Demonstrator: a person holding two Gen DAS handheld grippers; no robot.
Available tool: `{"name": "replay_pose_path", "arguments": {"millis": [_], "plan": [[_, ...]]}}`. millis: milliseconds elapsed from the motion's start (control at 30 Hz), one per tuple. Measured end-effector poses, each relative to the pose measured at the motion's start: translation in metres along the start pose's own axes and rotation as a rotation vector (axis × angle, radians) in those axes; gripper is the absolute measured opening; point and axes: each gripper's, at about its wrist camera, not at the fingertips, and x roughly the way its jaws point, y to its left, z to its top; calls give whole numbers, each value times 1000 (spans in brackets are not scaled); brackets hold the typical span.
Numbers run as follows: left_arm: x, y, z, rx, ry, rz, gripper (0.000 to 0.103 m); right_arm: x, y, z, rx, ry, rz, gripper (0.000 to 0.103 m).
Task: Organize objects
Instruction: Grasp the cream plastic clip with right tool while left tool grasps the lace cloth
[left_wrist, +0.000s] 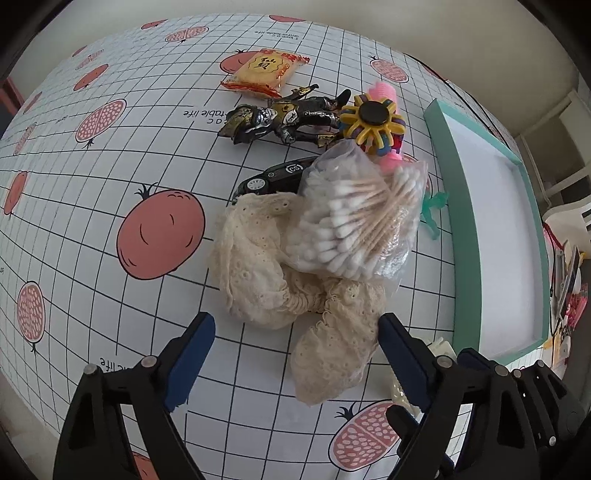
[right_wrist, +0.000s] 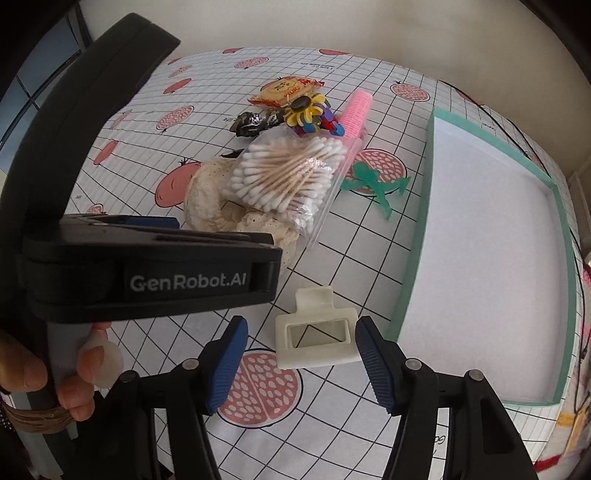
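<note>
I am holding my right gripper wide open, its blue pads flanking a cream plastic clip lying on the tablecloth; the right pad looks to be touching the clip's edge, though I cannot tell for sure. My left gripper is also gaping wide and gripping nothing, with a tail of the cream lace cloth lying between its pads. Toward 12 o'clock, a bag of cotton swabs is resting on that cloth. Beyond it are a black toy car, an armoured figure, a yellow flower spinner and a snack packet. At 2 o'clock, the teal tray is sitting empty, a green figure just beside it.
</note>
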Motion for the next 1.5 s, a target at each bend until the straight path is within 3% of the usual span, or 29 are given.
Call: {"name": "replay_pose_path", "arguments": {"millis": [267,500,567,733,933,1233,1500], "plan": [[5,-6,-2,14,3,3,80,6,-8,2,31,28,-19,64],[7,-5,-5,18,4,-2,56,13,-5,0,18,55,-22,59],[6,-5,-6,24,2,-1,53,15,-4,1,19,58,-24,56],[5,0,-7,17,-4,-11,32,17,-3,0,23,62,-27,53],[0,7,-9,16,-17,-25,20,17,1,0,19,65,-29,53],[-30,40,-10,-34,-95,17,14,5,-3,2,31,34,-12,53],[-40,31,15,-72,-218,64,14,-9,-7,4,51,-13,1,53]]}}
